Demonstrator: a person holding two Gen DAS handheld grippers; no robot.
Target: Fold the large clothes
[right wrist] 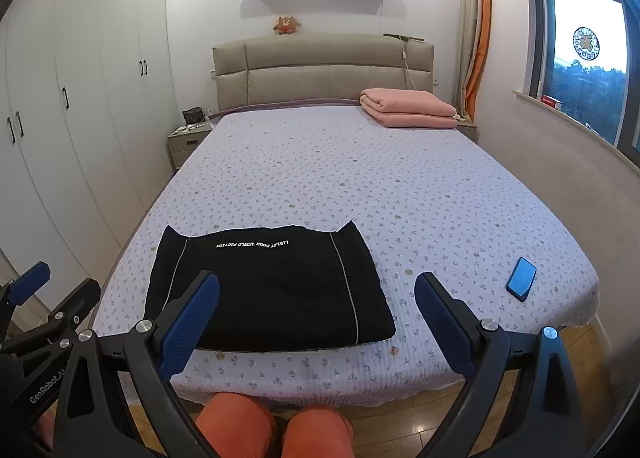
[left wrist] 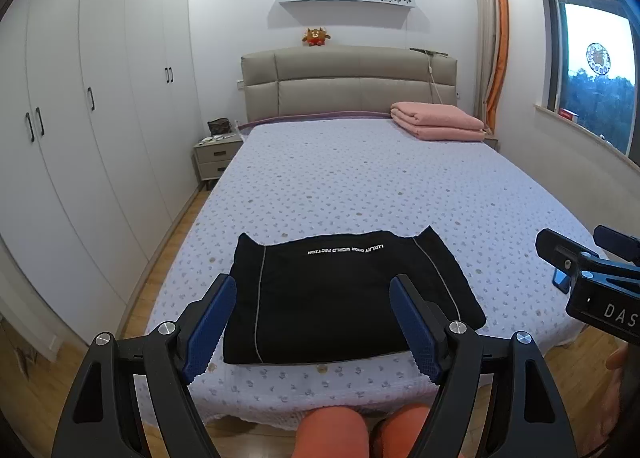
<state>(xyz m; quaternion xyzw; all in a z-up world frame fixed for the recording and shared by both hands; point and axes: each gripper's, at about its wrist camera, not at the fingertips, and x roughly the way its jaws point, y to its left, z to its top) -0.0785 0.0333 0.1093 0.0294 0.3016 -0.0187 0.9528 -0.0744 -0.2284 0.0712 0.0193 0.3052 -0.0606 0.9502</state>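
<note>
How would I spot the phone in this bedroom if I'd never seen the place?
Start at the big bed with its pale dotted cover and look at the near right corner. A small blue phone lies flat there, apart from and to the right of the folded black garment. It is the only small, hard, glossy thing on the bed; the pink folded blanket lies far off by the headboard.

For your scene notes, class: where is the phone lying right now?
In the right wrist view, the phone lies on the bed near its right foot corner, right of the black garment.
</note>
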